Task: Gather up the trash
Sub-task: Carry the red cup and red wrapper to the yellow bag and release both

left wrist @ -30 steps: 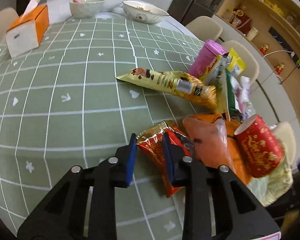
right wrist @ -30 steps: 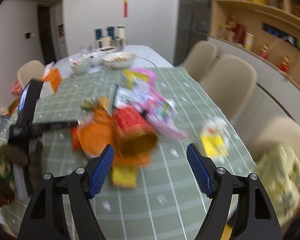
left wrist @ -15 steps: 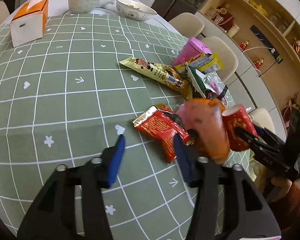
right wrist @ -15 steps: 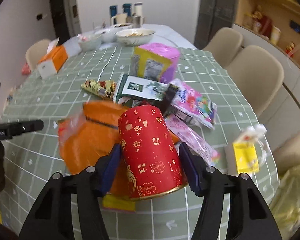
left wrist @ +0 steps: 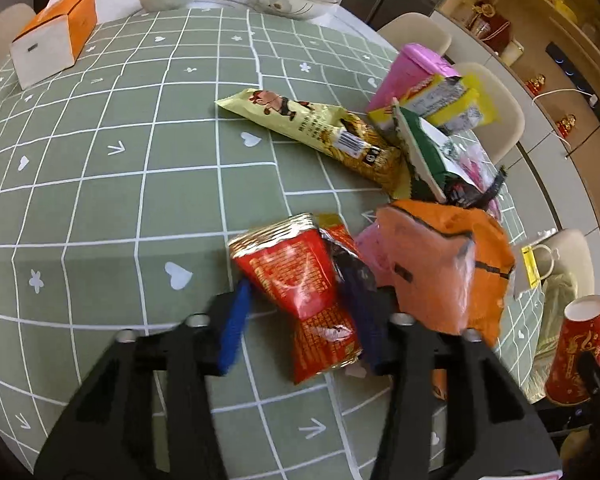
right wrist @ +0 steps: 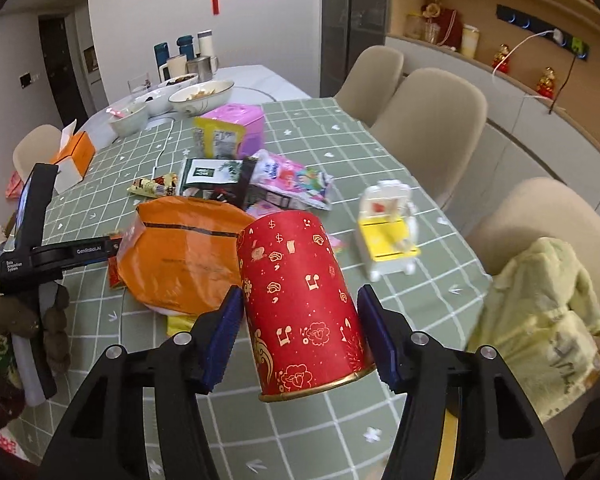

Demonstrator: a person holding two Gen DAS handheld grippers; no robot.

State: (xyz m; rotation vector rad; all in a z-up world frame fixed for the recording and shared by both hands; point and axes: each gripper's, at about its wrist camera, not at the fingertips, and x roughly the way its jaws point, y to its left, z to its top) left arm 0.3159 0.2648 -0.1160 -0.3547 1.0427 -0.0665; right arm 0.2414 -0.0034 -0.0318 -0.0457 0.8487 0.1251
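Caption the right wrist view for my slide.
Right gripper clamps a red paper cup above the trash-strewn green checked tablecloth.

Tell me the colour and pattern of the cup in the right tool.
Red cup with small gold motifs, clearest in the right wrist view.

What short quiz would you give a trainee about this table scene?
1. True or false: the right gripper holds the red paper cup with gold print.
2. The orange cardboard tissue box stands: A on a chair, B on the green checked tablecloth, C on a shelf.
3. Fill in: in the right wrist view, the big orange plastic bag lies to the cup's ___.
Key: 1 true; 2 B; 3 left.
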